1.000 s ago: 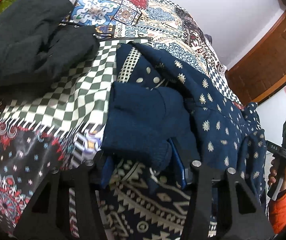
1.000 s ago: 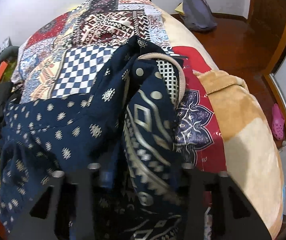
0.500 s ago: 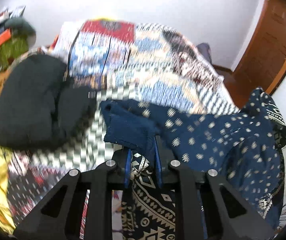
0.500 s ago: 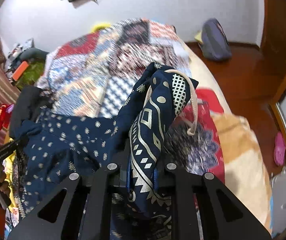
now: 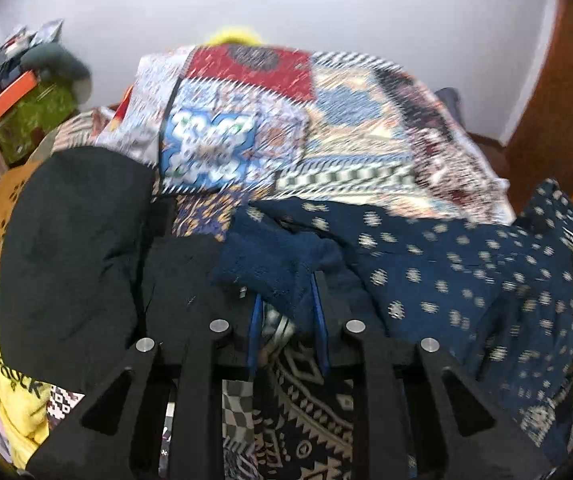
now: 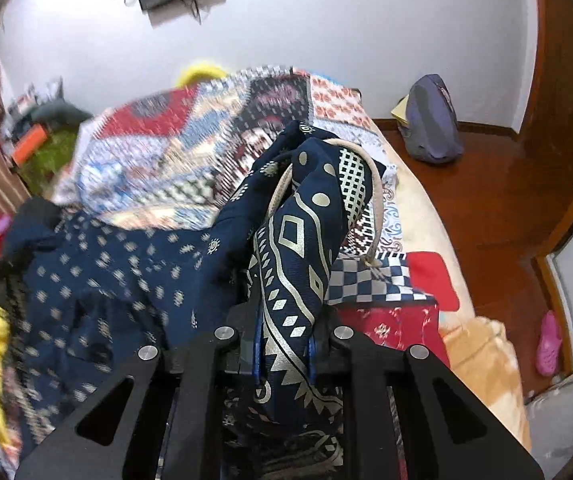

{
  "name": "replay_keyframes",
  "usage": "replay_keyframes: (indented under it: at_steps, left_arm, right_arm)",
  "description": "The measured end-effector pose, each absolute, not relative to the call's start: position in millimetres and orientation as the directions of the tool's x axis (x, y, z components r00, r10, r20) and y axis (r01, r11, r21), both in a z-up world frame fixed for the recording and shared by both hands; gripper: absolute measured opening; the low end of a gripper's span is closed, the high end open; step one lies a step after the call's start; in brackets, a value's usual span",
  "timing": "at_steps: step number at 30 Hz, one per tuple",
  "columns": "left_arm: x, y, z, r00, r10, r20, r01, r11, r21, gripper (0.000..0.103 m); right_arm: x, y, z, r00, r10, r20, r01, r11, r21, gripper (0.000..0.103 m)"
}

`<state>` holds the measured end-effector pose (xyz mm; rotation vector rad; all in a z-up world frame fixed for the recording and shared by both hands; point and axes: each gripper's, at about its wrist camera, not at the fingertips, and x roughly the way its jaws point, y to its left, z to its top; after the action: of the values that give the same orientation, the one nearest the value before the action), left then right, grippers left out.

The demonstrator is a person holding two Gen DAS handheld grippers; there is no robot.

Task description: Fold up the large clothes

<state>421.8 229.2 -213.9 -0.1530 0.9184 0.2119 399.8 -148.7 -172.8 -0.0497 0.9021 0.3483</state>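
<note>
Lifting the navy patterned garment (image 6: 118, 276) off the bed (image 6: 426, 216), near edge: we have the left claw (image 5: 286, 312) and right claw (image 6: 284, 344) nearly closed, each pinching a bunched corner. Next: spread it flat.

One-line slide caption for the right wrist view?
Right gripper clamps the navy patterned garment above the patchwork bed.
</note>
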Motion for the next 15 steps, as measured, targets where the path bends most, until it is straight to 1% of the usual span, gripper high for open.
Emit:
replay_keyframes:
  at_steps: [3,5,7,10,11,12,13,14,15]
  left_arm:
    - [415.0,227.9,-225.4,0.582,0.125,-0.803,-0.260,0.965,-0.038,0.026]
    - [407.7,222.7,-226.9,0.581,0.137,-0.803,-0.251,0.968,-0.017,0.029]
    - [402.7,216.3,-226.5,0.572,0.151,-0.806,-0.230,0.973,0.019,0.029]
    - [390.5,206.3,-215.5,0.569,0.179,-0.803,-0.207,0.976,0.071,0.031]
    - [383.7,202.1,-207.7,0.576,0.191,-0.794,-0.201,0.975,0.089,0.035]
    - [378.6,199.7,-201.7,0.584,0.195,-0.788,-0.196,0.976,0.096,0.041]
    - [370.9,195.8,-193.0,0.598,0.197,-0.777,-0.189,0.977,0.102,0.045]
    - [361.5,191.3,-182.6,0.617,0.198,-0.762,-0.184,0.977,0.105,0.048]
    - [350.9,186.8,-171.1,0.638,0.194,-0.745,-0.176,0.979,0.104,0.049]
  right_arm:
    - [404.3,-143.9,-189.9,0.546,0.175,-0.819,-0.308,0.952,-0.002,0.019]
    - [400.0,-147.3,-197.1,0.542,0.117,-0.832,-0.280,0.959,-0.048,0.021]
    - [393.8,-153.2,-197.3,0.550,0.088,-0.831,-0.269,0.960,-0.077,0.021]
    - [379.1,-160.9,-188.8,0.559,0.085,-0.825,-0.283,0.954,-0.094,0.021]
    - [373.5,-164.4,-183.4,0.561,0.090,-0.823,-0.284,0.955,-0.089,0.021]
    - [367.7,-168.2,-176.5,0.564,0.099,-0.820,-0.282,0.956,-0.079,0.021]
    - [362.5,-170.3,-169.6,0.568,0.110,-0.816,-0.280,0.958,-0.066,0.022]
    - [356.1,-175.5,-161.5,0.556,0.120,-0.823,-0.280,0.959,-0.050,0.026]
    - [349.1,-180.7,-152.9,0.562,0.136,-0.816,-0.276,0.961,-0.030,0.029]
